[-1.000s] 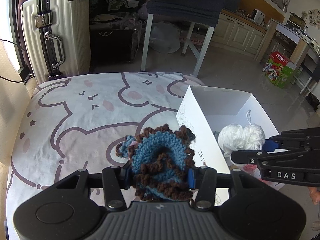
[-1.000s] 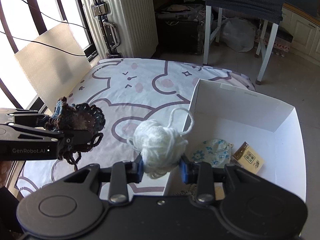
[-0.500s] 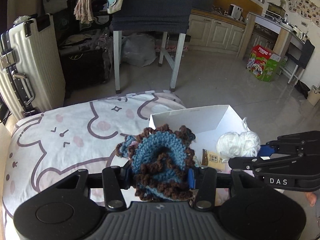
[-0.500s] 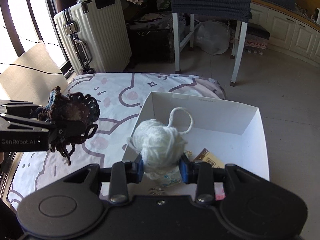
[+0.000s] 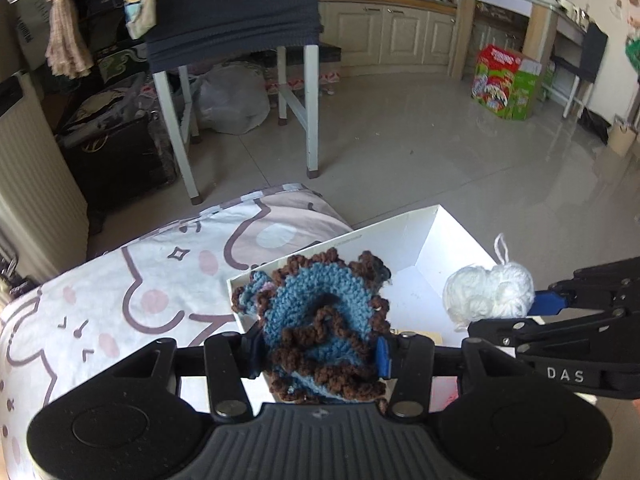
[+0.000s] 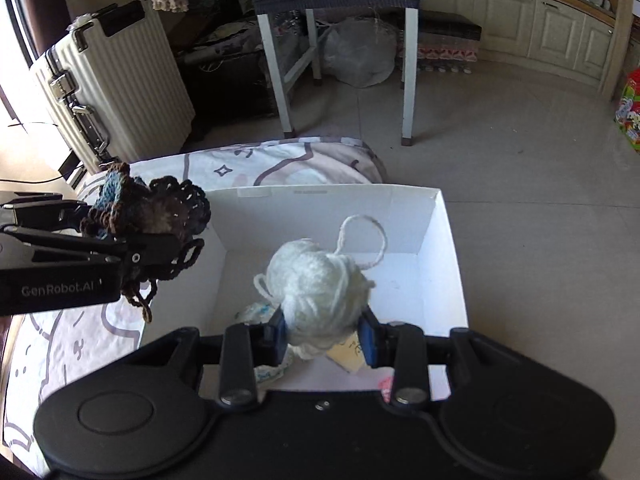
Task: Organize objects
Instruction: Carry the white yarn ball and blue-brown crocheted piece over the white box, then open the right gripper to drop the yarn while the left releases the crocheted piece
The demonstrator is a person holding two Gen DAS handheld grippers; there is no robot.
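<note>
The yarn ball (image 6: 318, 280) is being held between the narrowed fingers of the right gripper (image 6: 323, 338), above the open box (image 6: 440, 248). The crochet piece (image 5: 320, 320) is being gripped in the same way by the left gripper (image 5: 320, 356), over the box's near-left corner and the edge of the sheet (image 5: 160, 280). Neither item is being touched by the box or the sheet; both are being carried in the air.

Part of the job is judged as done: a floral pouch (image 6: 256, 312), a tan card (image 6: 348, 356) and something pink (image 6: 386, 382) are already lying on the box floor, partly hidden behind the right gripper. What is left, as far as can be seen, is for both held items to be lowered into the box and let go. The yarn ball is judged the nearer to release, since it is being held well inside the walls, while the crochet piece is being held at the rim. The visible stretch of sheet is bearing nothing else; the rest of it is not being shown.
</note>
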